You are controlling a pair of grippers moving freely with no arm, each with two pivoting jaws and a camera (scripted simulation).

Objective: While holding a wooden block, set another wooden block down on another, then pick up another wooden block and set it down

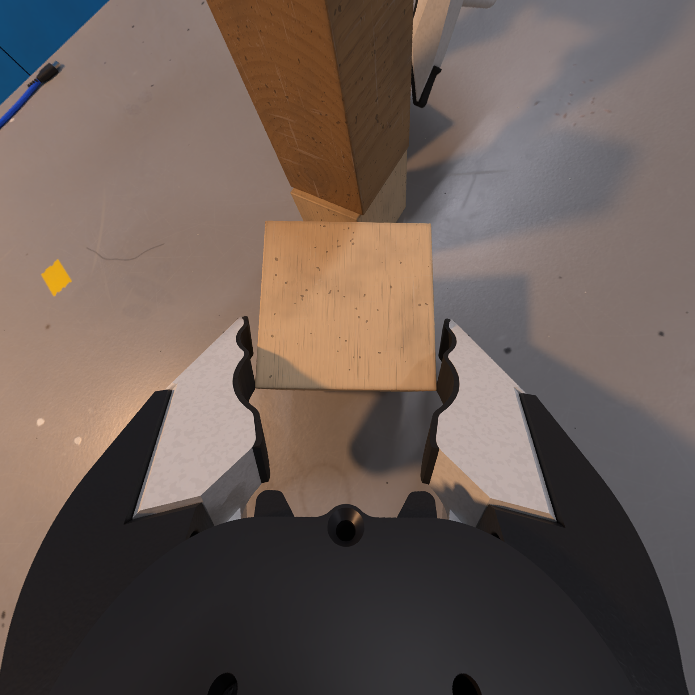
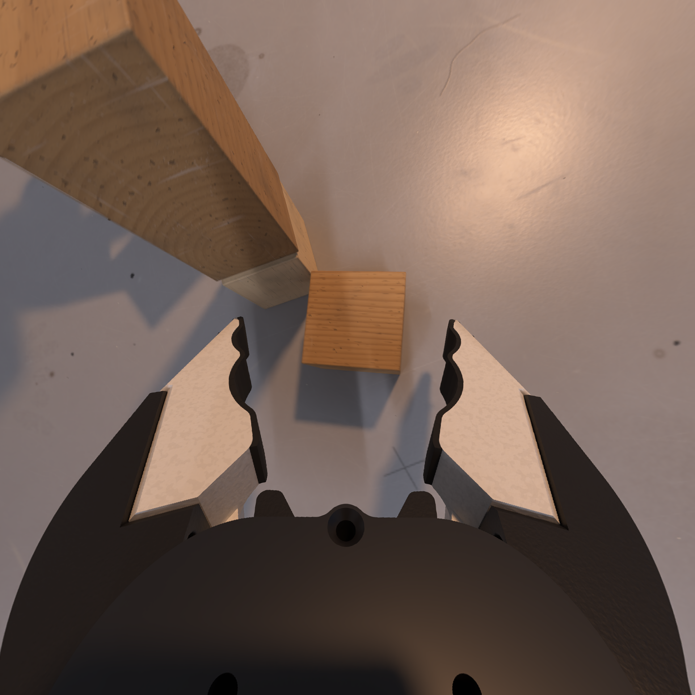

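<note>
My left gripper (image 1: 346, 321) is shut on a pale wooden block (image 1: 346, 286), gripping its two sides, and holds it above the grey surface. Just beyond it a tall brown block (image 1: 312, 94) stands on a pale base block (image 1: 387, 195). The same stack shows in the right wrist view: the brown block (image 2: 150, 150) on the pale base (image 2: 270, 286). My right gripper (image 2: 346, 319) is open and empty, above a small striped brown block (image 2: 353, 323) that lies on the surface next to the stack's base. A finger of the right gripper (image 1: 432, 56) shows behind the stack.
A blue mat (image 1: 30, 37) lies at the far left, with a blue cable and black plug (image 1: 41, 77) at its edge. A yellow piece of tape (image 1: 56, 277) is stuck on the grey surface (image 2: 526, 188).
</note>
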